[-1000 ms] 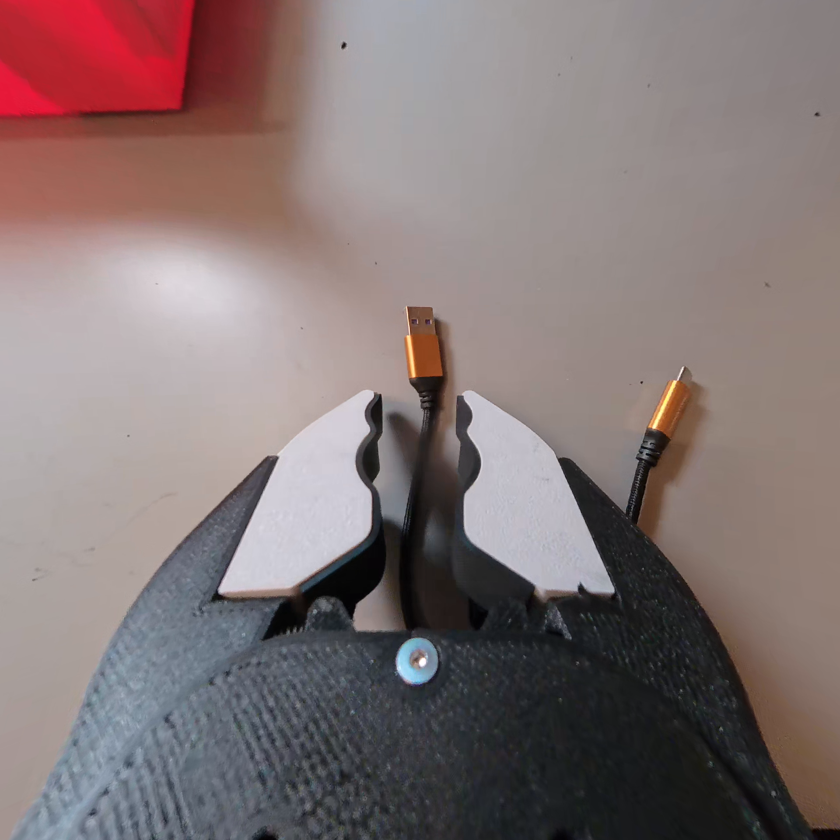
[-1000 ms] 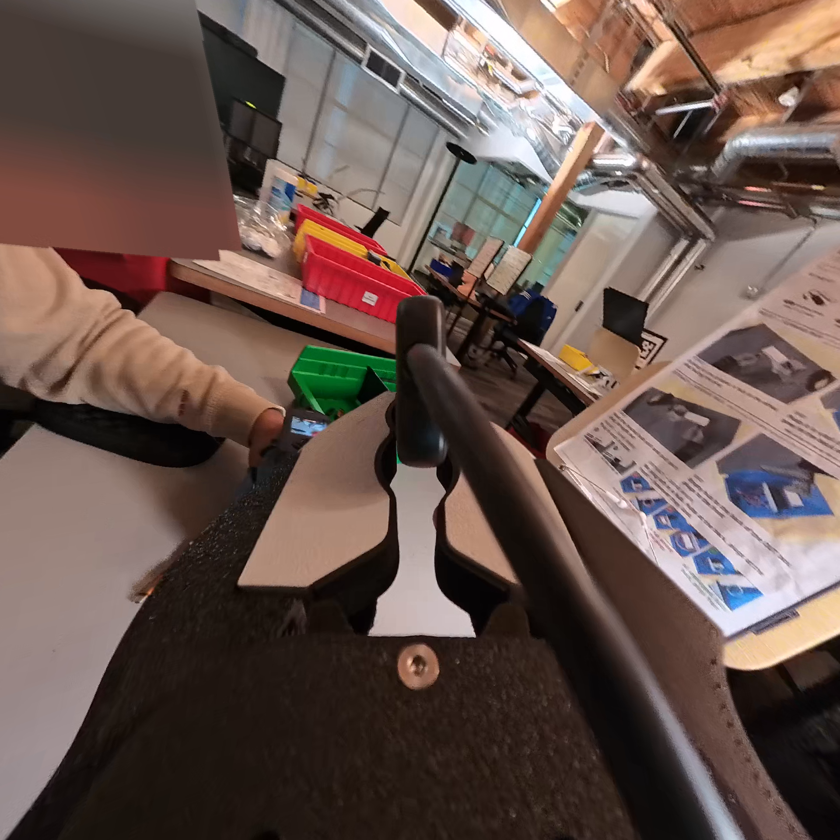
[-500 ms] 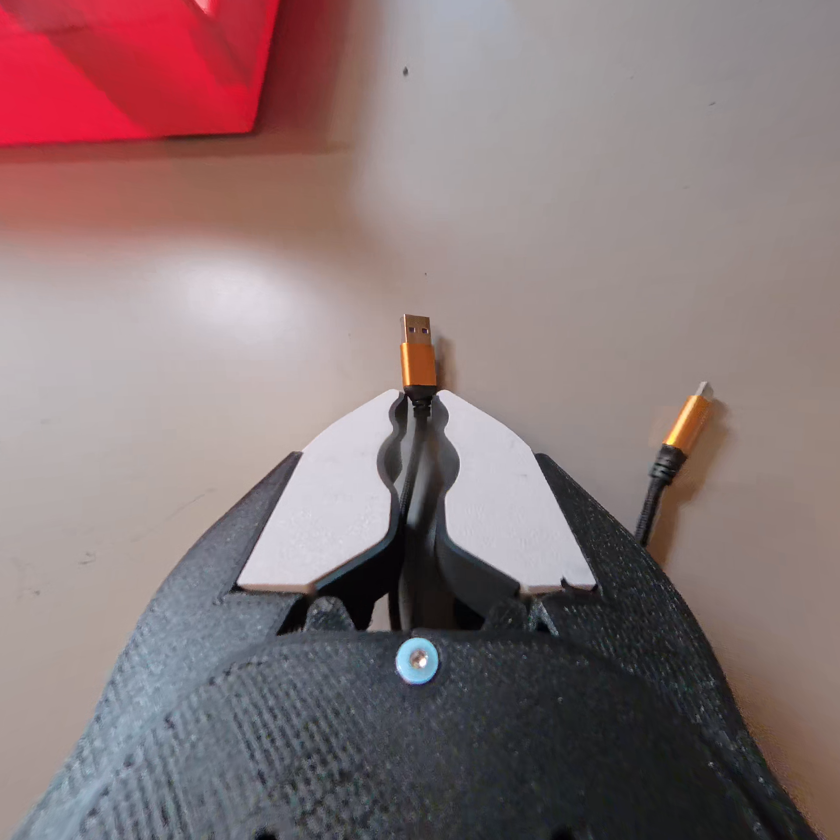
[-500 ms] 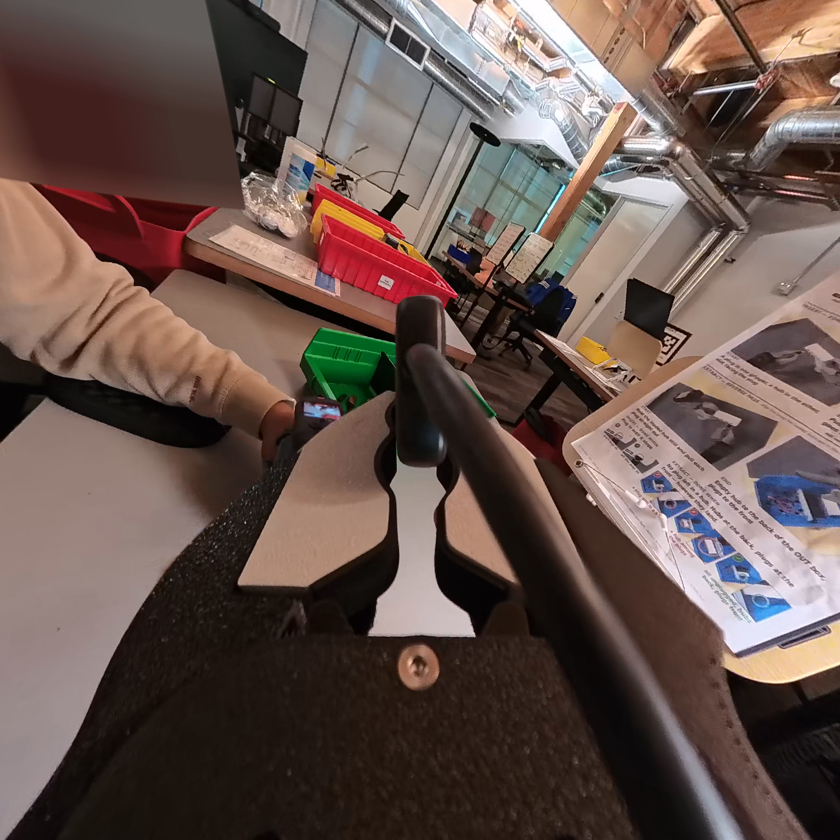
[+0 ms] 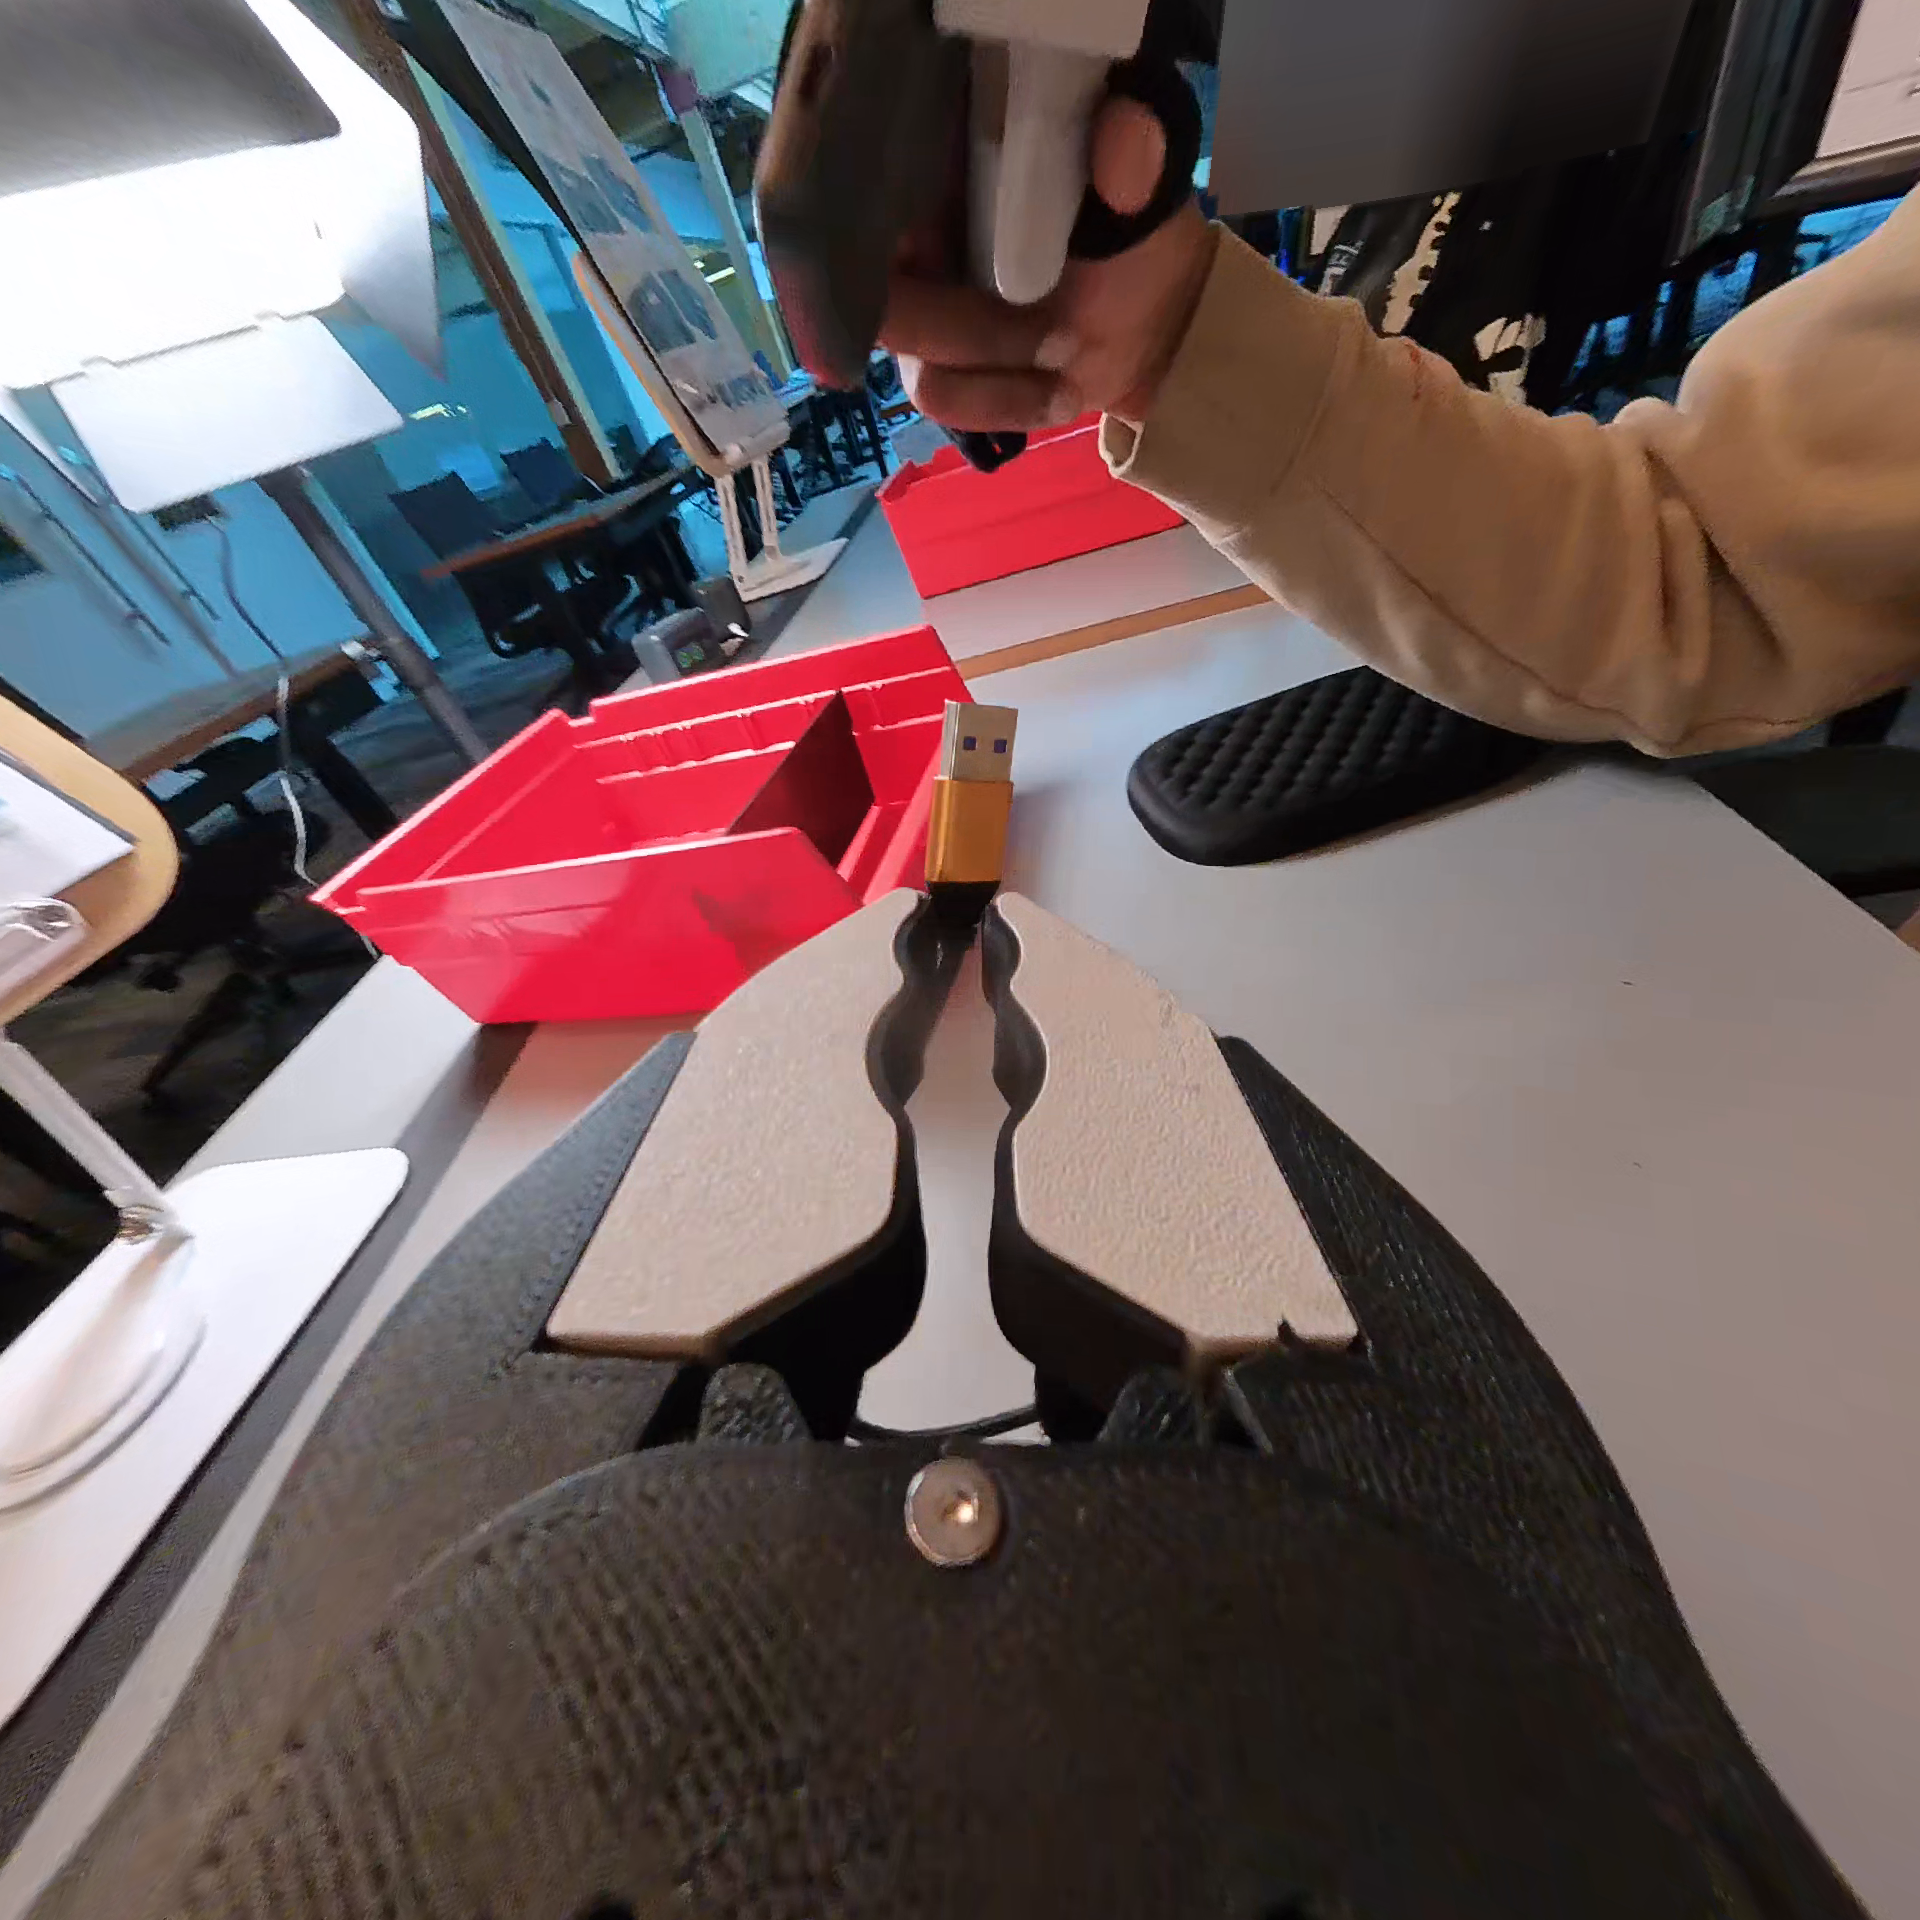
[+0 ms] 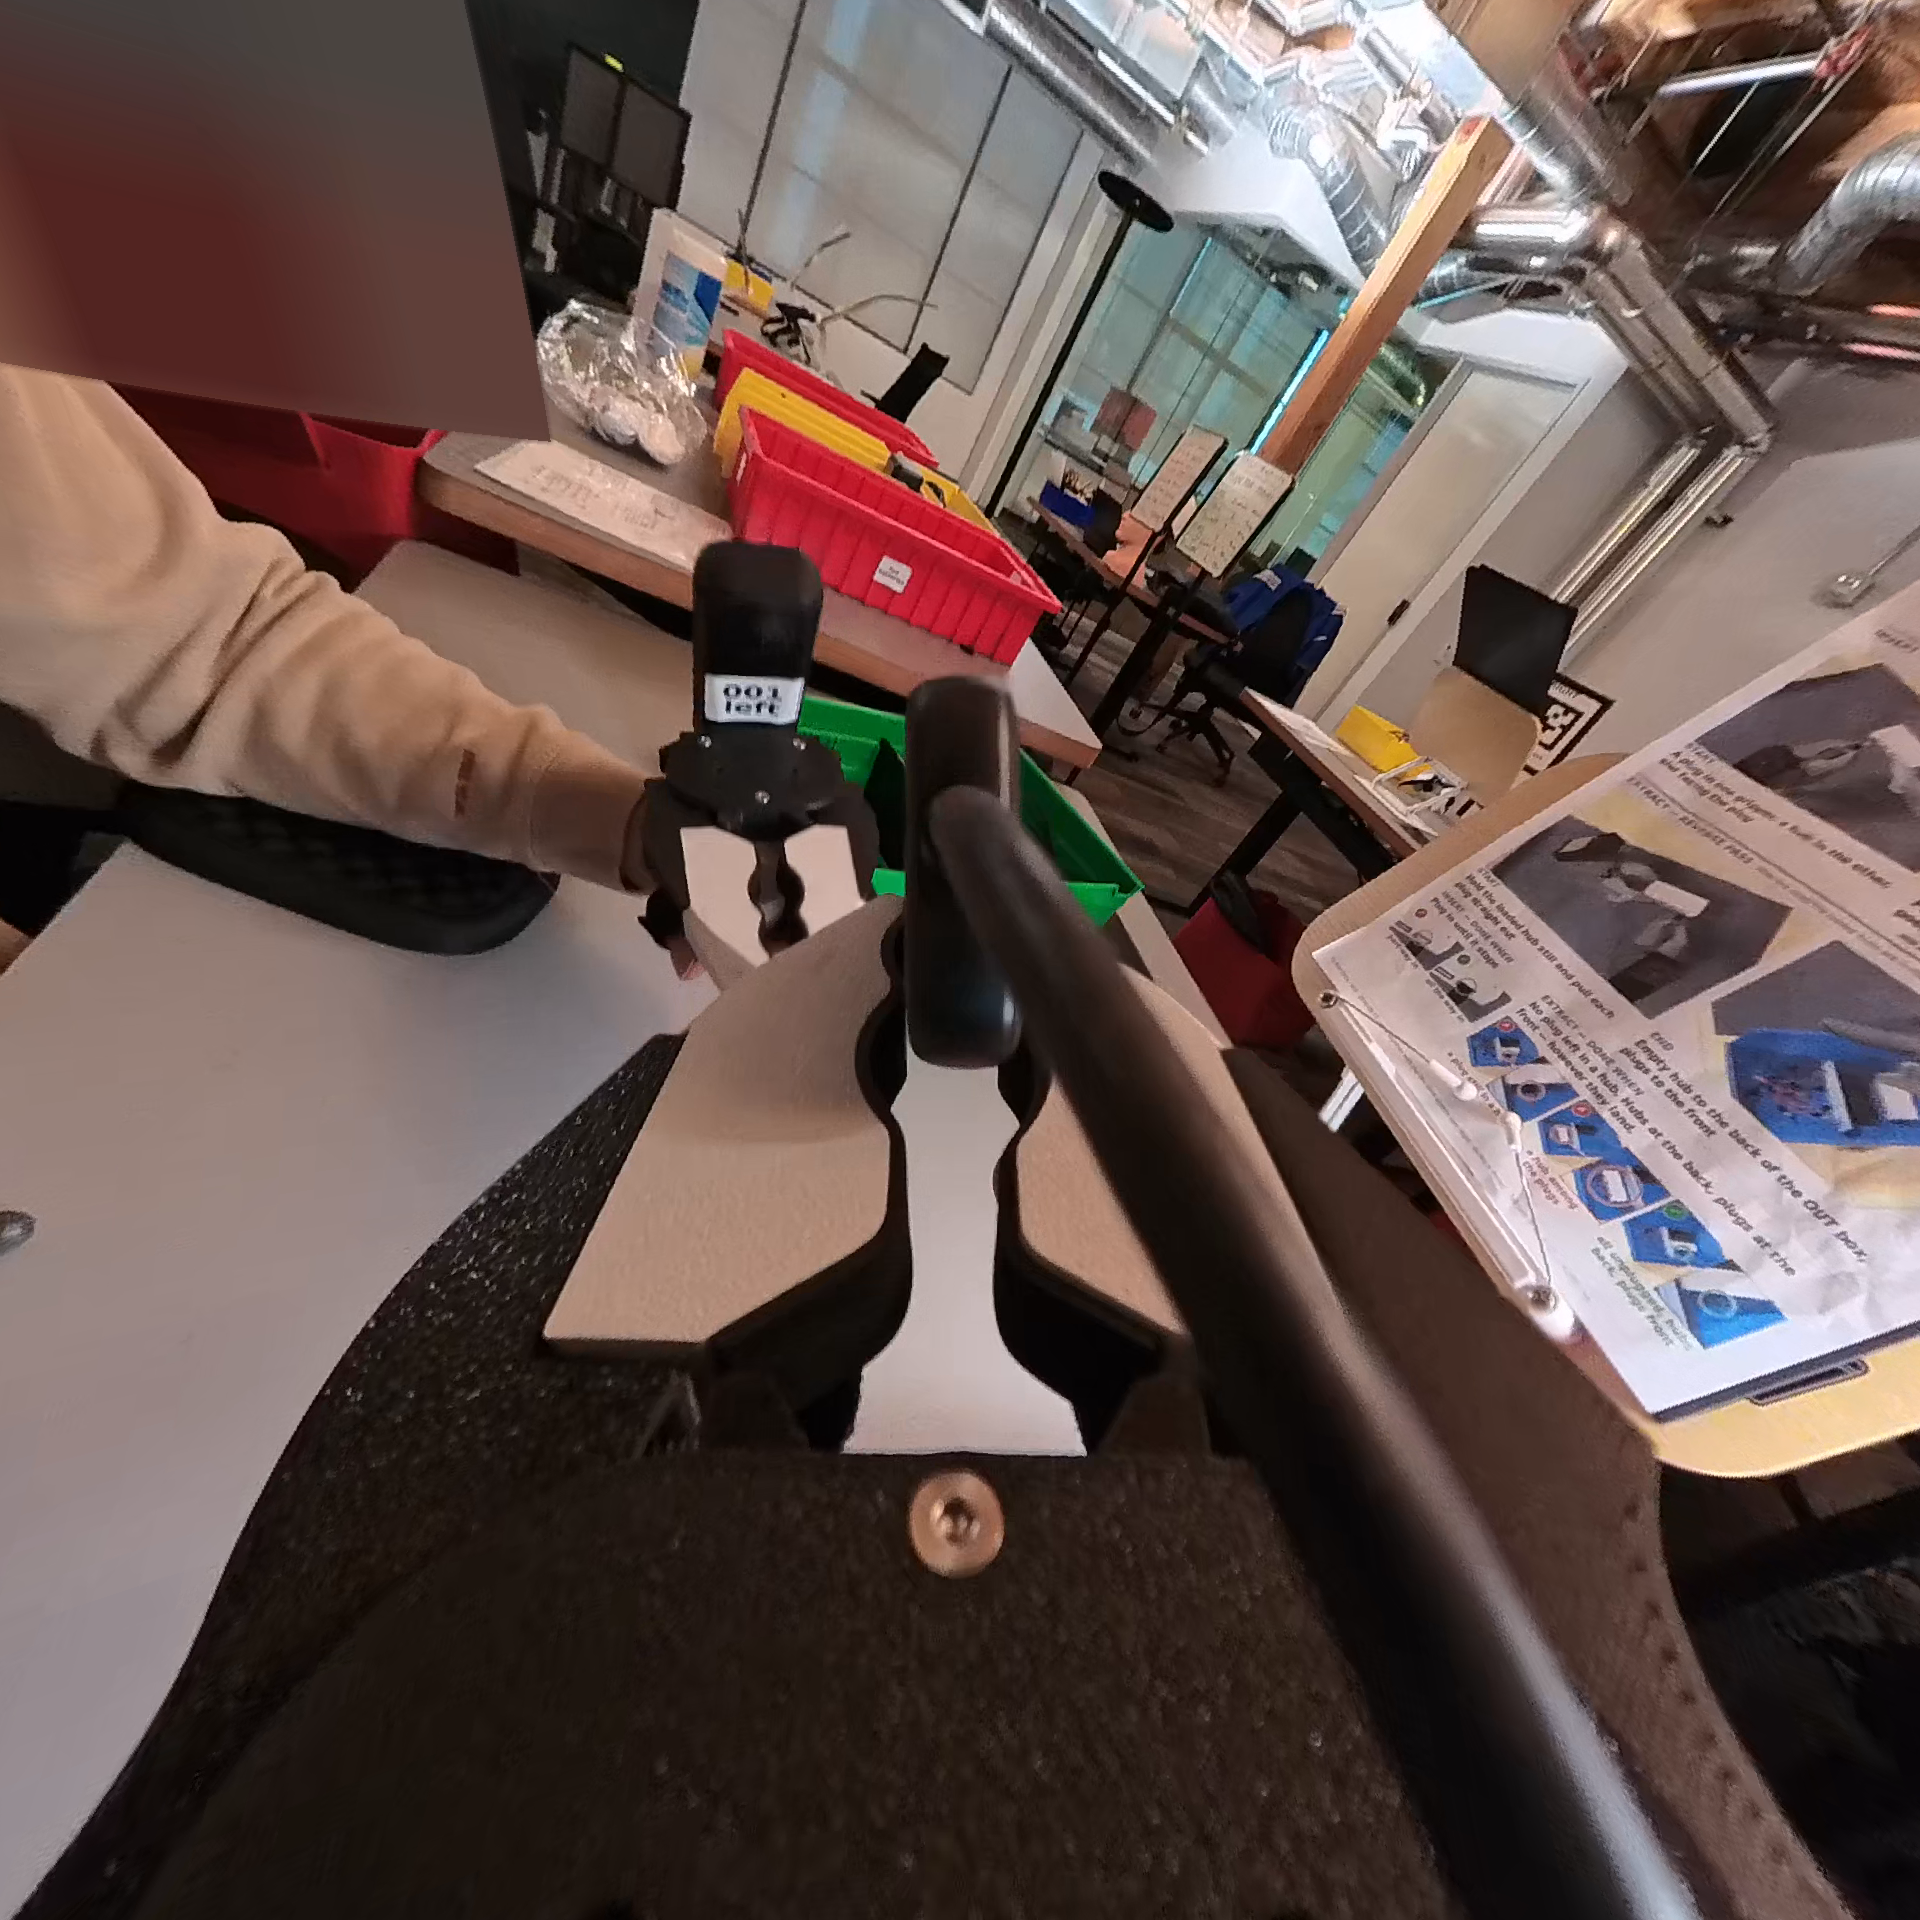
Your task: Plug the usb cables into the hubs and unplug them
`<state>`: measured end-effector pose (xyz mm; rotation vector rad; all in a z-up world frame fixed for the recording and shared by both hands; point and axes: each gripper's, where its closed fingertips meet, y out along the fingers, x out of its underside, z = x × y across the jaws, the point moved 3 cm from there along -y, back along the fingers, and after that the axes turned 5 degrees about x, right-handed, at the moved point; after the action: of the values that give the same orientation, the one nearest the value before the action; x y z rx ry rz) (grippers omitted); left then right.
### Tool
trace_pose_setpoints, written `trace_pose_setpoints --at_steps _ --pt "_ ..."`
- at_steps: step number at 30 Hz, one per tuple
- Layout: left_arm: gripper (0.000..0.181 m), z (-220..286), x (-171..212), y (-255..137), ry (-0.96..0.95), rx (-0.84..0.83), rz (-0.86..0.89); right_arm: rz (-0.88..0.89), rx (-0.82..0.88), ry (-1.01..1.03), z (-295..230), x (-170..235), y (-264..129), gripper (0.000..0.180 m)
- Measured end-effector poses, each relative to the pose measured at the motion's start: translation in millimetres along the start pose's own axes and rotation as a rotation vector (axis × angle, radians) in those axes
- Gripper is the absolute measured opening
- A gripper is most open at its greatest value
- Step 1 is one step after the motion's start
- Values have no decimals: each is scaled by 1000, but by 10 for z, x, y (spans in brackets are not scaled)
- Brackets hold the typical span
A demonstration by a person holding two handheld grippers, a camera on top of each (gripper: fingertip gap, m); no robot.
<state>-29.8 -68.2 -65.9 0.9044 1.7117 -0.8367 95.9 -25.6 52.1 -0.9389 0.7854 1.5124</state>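
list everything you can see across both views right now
orange-sleeved usb plug: 1, orange and silver, pinched at its cable end in the left claw's tips, raised off the table
thick black hub cable: 1, black, its rounded end between the right claw's tips
red plastic bin: 1, red, black divider, on the grey table beyond the plug
green plastic bin: 1, green, behind the hub cable
black ribbed wrist rest: 1, black, under the sleeve
instruction sheet on wooden stand: 1, right side
left claw: shut on plug
right claw: shut on cable
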Motion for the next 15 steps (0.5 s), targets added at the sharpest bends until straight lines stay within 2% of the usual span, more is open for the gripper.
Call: trace_pose_setpoints --at_steps 8,15 --pt "8 -152 -145 -98 88 -162 -50 -92 -50 15 -63 198 134 13" --pt "8 -254 -356 -193 345 -392 -199 -177 -73 21 -103 396 267 13"
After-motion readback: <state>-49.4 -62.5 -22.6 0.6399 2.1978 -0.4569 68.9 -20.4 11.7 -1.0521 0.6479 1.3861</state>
